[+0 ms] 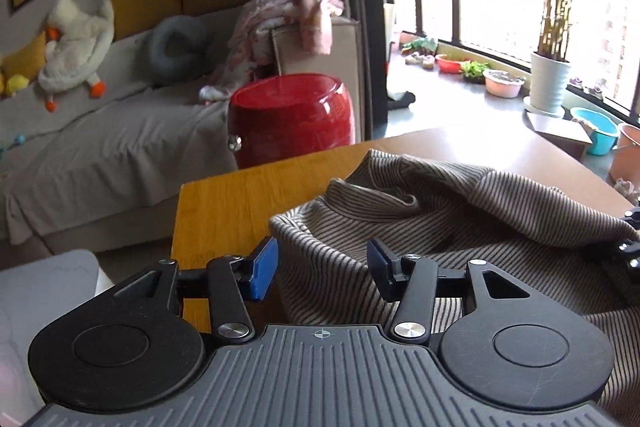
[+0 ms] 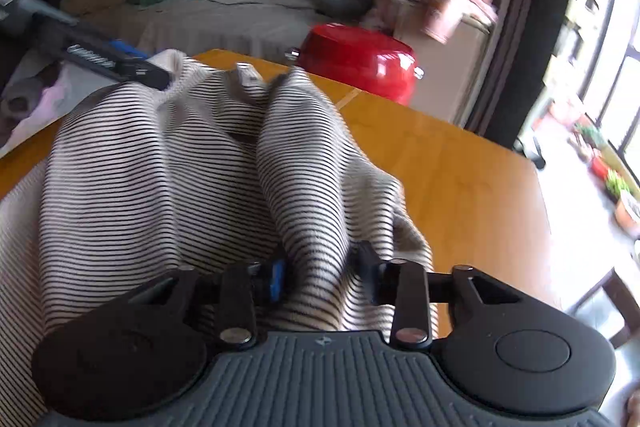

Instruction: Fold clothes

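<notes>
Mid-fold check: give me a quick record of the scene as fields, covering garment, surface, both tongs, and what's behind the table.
garment: striped top, bunched in folds, not flat
surface: wooden table, garment lies on it
left tongs: open, blue pads apart, garment's edge between them but not pinched
right tongs: a ridge of the striped fabric sits between the pads; whether they press on it cannot be told
behind table: red stool, grey-covered sofa with a white goose plush
fold status: not yet done
</notes>
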### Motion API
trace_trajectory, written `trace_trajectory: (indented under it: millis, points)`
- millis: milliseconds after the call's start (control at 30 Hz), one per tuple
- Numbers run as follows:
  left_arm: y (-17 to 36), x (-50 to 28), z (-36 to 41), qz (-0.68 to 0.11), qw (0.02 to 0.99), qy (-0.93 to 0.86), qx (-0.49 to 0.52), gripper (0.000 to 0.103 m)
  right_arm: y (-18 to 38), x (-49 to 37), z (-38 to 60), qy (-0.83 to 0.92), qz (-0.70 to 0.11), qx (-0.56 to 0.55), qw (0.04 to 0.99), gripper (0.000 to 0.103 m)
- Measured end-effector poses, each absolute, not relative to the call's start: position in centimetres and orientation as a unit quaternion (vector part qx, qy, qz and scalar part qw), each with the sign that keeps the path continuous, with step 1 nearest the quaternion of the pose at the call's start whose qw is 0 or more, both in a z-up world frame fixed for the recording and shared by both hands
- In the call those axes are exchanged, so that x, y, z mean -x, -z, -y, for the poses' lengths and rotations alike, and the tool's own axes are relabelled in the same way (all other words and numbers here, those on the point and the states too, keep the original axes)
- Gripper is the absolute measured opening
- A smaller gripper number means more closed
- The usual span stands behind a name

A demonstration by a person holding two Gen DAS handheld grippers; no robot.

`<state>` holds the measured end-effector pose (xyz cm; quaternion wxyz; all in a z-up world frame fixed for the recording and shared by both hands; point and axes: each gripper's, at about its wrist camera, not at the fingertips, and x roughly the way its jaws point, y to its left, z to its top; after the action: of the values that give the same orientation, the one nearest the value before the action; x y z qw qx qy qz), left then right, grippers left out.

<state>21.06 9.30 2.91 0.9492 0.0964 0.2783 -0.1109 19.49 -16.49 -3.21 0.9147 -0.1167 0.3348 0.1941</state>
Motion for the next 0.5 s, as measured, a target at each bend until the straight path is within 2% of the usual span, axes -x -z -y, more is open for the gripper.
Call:
trace_trajectory:
  millis: [100, 167, 267, 400, 433, 467, 500]
  points:
    - [-3.8, -16.9, -5.2, -0.257, 0.931, 0.221, -0.136, 0.064, 3.2, -18.5, 19.4, -0.167, -0.348, 0.076, 0.919, 0.023]
    - [-3.4, -13.7, -2.0, -0.251, 0.904, 0.299, -0.172, 0.077, 3.3, -17.7, 20.2, -0.152, -0.348, 0.076, 0.922, 0.023]
    - [-1.5, -10.3, 2.0, -0.268, 0.859, 0.382, -0.210, 0.085, 3.4, -16.7, 21.4, -0.139, -0.347, 0.062, 0.925, 0.023]
    - [2.4, -9.5, 5.3, -0.281, 0.843, 0.378, -0.259, 0.086, 3.5, -15.8, 22.6, -0.131, -0.343, 0.043, 0.929, 0.023]
    - [3.3, -9.6, 5.9, -0.282, 0.843, 0.371, -0.270, 0.083, 3.5, -15.7, 22.7, -0.131, -0.342, 0.041, 0.930, 0.023]
    - [3.4, -10.1, 6.0, -0.287, 0.844, 0.365, -0.269, 0.056, 3.5, -15.6, 22.7, -0.131, -0.341, 0.040, 0.930, 0.024]
    - [3.2, -10.7, 5.8, -0.294, 0.845, 0.361, -0.263, 0.038, 3.5, -15.5, 22.7, -0.132, -0.339, 0.040, 0.931, 0.024]
